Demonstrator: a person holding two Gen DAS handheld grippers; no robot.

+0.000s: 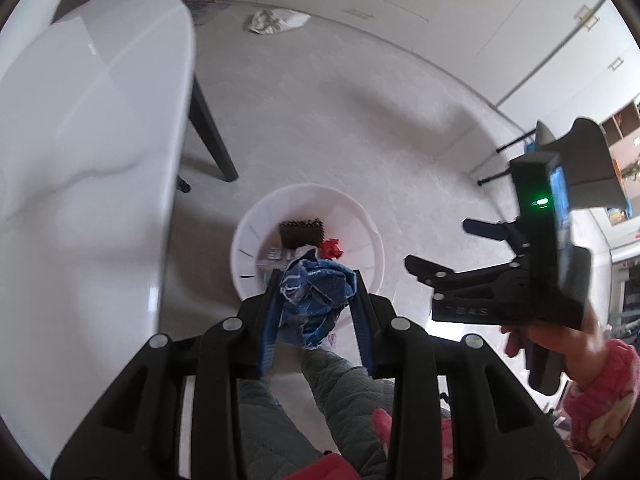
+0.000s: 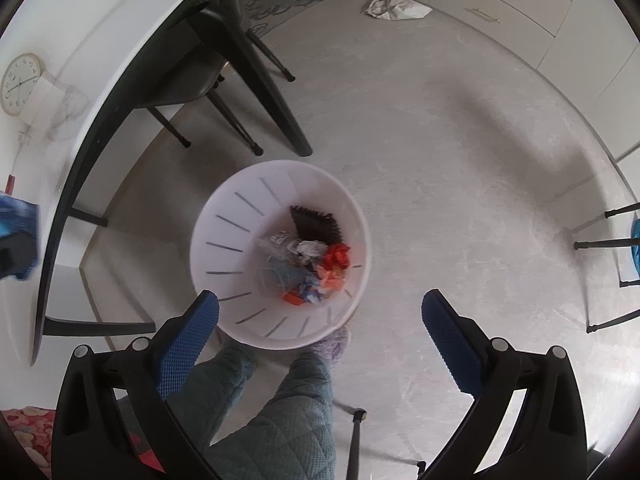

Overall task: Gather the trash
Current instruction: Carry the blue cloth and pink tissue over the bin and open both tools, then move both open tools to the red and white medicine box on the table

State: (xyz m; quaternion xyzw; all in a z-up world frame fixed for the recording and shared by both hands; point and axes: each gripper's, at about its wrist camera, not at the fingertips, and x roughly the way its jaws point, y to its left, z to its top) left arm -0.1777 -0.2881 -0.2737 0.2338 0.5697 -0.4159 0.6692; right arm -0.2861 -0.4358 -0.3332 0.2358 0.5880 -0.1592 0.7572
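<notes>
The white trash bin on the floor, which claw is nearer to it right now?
Left. The left claw hangs directly above the white trash bin, clamped on a crumpled blue wrapper. The right claw is open, held off to the bin's right side.

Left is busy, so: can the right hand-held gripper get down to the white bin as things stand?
Probably yes. The right hand-held gripper is open, holds nothing, and hangs over the white bin with only open air between them.
</notes>
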